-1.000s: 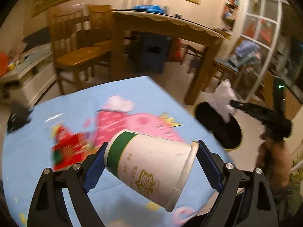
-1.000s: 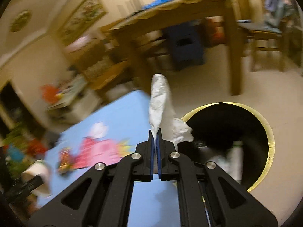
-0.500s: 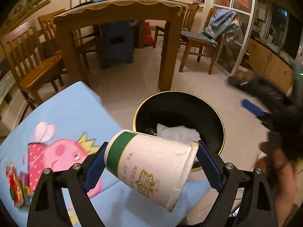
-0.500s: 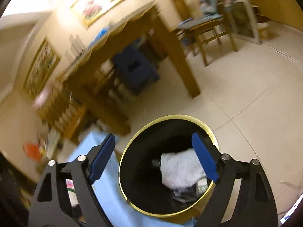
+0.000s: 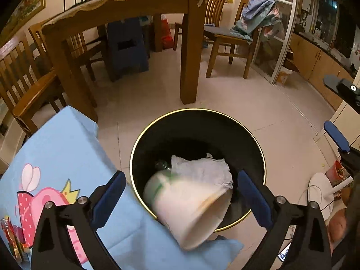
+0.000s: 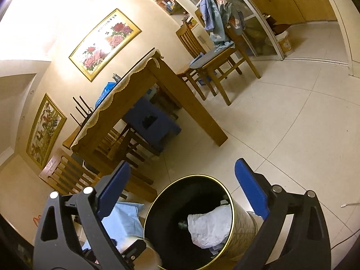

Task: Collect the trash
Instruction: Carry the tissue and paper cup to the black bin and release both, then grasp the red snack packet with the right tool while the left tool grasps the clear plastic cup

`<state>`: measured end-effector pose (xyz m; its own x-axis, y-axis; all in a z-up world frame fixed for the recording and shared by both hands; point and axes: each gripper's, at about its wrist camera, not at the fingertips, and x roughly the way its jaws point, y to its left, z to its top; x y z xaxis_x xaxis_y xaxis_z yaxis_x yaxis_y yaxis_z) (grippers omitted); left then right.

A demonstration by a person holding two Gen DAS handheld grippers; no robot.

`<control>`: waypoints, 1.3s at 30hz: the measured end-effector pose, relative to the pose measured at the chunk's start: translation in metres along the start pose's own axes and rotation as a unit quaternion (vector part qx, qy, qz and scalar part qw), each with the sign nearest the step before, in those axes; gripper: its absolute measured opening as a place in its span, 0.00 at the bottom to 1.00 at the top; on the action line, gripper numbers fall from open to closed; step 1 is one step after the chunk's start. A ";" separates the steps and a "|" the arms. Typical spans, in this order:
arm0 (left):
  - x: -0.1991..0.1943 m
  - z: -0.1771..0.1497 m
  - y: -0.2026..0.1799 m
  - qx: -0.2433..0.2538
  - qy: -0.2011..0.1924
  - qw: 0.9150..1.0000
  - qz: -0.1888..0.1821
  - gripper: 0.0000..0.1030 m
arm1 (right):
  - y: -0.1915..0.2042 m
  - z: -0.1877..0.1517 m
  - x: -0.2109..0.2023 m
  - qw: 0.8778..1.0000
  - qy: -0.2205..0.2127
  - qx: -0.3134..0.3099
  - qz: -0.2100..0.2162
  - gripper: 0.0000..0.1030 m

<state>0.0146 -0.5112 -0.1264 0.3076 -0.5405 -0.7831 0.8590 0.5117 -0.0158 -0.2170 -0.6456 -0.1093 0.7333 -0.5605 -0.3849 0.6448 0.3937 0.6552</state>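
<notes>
Since half a second ago the left gripper has let go: its blue pads, then pressed on the paper cup, now stand wide apart with the cup loose between them. The cup is a motion-blurred shape, tilted with its mouth toward the lower right, over the near rim of the black bin; it seems to touch neither pad, though the blur makes that hard to judge.

Largest in view is the blue cartoon-print cloth, spread at the left of the left wrist view with its corner lying just beside the bin. The bin, gold-rimmed, stands on the pale tiled floor near the leg of the wooden dining table. Inside it lies a crumpled white tissue, partly behind the cup.

In the right wrist view the right gripper hangs above the bin, tilted, its fingers spread wide and holding nothing. The tissue shows there against the bin's far wall, and a pale blurred edge of the cup shows at the bin's near rim.

A red snack wrapper lies at the cloth's left edge.
</notes>
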 end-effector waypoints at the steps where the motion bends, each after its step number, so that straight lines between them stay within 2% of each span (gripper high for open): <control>1: -0.001 0.002 0.000 -0.001 0.001 1.000 0.001 0.94 | 0.002 -0.001 0.000 1.000 -0.001 -0.002 0.000 0.90; 6: -0.019 0.002 0.009 -0.012 -0.015 1.000 -0.001 0.94 | 0.016 -0.009 -0.006 1.000 -0.018 -0.016 -0.009 0.90; 10: -0.044 -0.016 0.029 -0.027 -0.031 0.999 0.024 0.94 | 0.031 -0.016 0.000 0.999 -0.011 -0.044 -0.005 0.91; 15: -0.090 -0.046 0.071 -0.059 -0.061 0.994 0.075 0.94 | 0.078 -0.039 0.010 0.992 0.019 -0.125 0.017 0.91; 18: -0.113 -0.060 0.093 -0.071 -0.074 0.989 0.103 0.94 | 0.120 -0.065 0.018 0.979 0.043 -0.196 0.038 0.91; 20: -0.133 -0.080 0.115 -0.091 -0.082 0.985 0.125 0.94 | 0.150 -0.088 0.021 0.962 0.068 -0.255 0.064 0.91; 22: -0.152 -0.104 0.140 -0.109 -0.089 0.980 0.139 0.94 | 0.180 -0.117 0.022 0.938 0.098 -0.317 0.097 0.91; 24: -0.166 -0.132 0.166 -0.122 -0.092 0.974 0.168 0.94 | 0.207 -0.155 0.024 0.906 0.151 -0.370 0.141 0.91; 25: -0.173 -0.152 0.185 -0.132 -0.085 0.968 0.197 0.94 | 0.216 -0.168 0.024 0.896 0.167 -0.383 0.152 0.91; 26: -0.177 -0.167 0.200 -0.140 -0.077 0.963 0.219 0.94 | 0.232 -0.192 0.021 0.874 0.191 -0.413 0.170 0.91; 27: -0.182 -0.183 0.216 -0.151 -0.067 0.956 0.242 0.94 | 0.243 -0.210 0.017 0.859 0.204 -0.431 0.185 0.91; 29: -0.197 -0.218 0.251 -0.182 -0.054 0.939 0.285 0.94 | 0.264 -0.242 0.008 0.835 0.228 -0.451 0.217 0.91; 30: -0.206 -0.234 0.269 -0.204 -0.052 0.932 0.294 0.94 | 0.274 -0.255 0.005 0.825 0.239 -0.458 0.230 0.91; 33: -0.231 -0.267 0.306 -0.256 -0.062 0.915 0.305 0.94 | 0.315 -0.311 0.000 0.782 0.285 -0.484 0.269 0.89; 34: -0.241 -0.278 0.319 -0.274 -0.069 0.904 0.320 0.94 | 0.329 -0.323 -0.002 0.770 0.294 -0.492 0.280 0.87; 36: -0.251 -0.290 0.334 -0.281 -0.064 0.895 0.342 0.94 | 0.361 -0.348 -0.003 0.749 0.308 -0.505 0.298 0.84; 39: -0.257 -0.298 0.346 -0.288 -0.057 0.886 0.359 0.94 | 0.401 -0.377 0.004 0.729 0.322 -0.521 0.307 0.78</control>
<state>0.1108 0.0032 -0.1158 0.7573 0.0146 -0.6529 0.0841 0.9892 0.1197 0.1257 -0.2149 -0.0927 0.6861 0.2800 -0.6715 -0.2791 0.9537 0.1125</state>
